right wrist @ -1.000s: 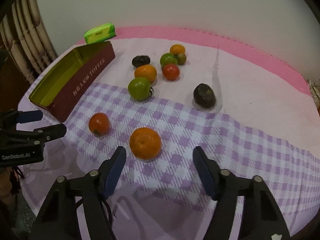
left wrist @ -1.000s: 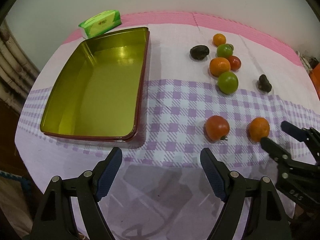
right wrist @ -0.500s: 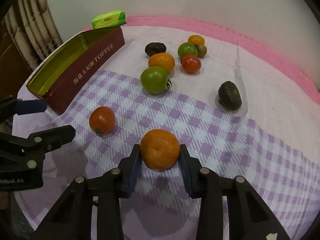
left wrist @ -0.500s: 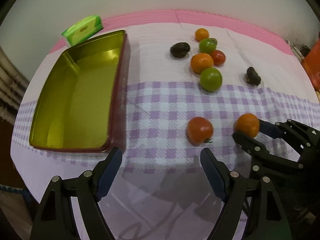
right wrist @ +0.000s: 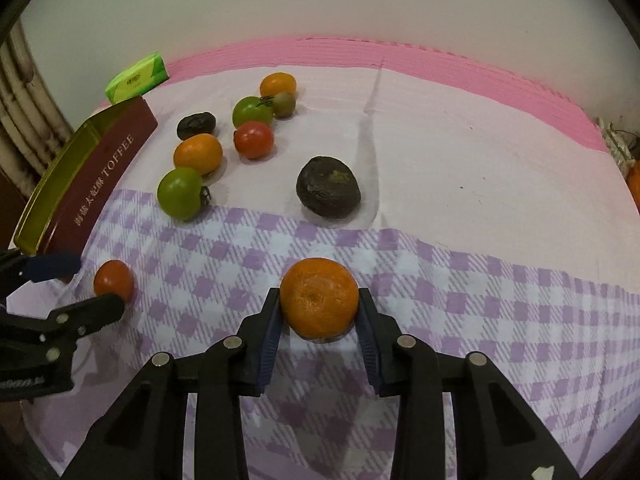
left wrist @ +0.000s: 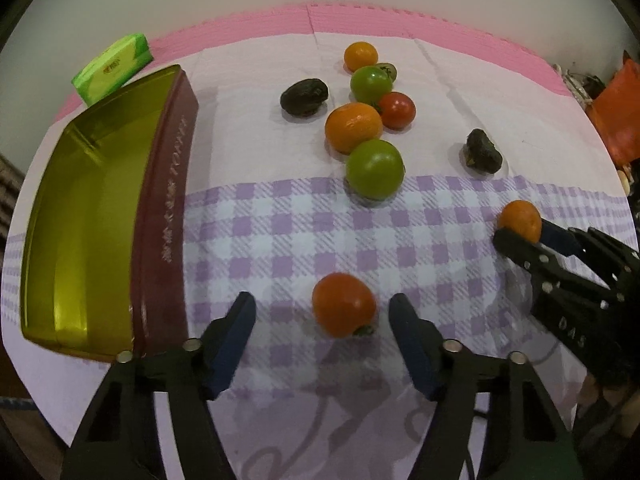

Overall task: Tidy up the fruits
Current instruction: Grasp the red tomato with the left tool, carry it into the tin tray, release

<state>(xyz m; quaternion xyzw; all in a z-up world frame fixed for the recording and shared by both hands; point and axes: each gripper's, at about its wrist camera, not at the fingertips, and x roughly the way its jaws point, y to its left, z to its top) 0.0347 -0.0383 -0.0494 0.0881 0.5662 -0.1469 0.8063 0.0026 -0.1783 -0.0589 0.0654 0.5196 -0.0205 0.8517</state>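
Over checked cloth (right wrist: 460, 280), right claw (right wrist: 319, 312) angled steeply down, clamping orange (right wrist: 319, 304).

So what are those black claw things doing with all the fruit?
A person is sorting fruit with two tools. The right hand-held gripper is shut on an orange on the checked cloth. The left hand-held gripper has just been closing around a red-orange tomato, but its pads aren't touching it yet. The open toffee tin is empty, and the other fruits lie on the cloth.
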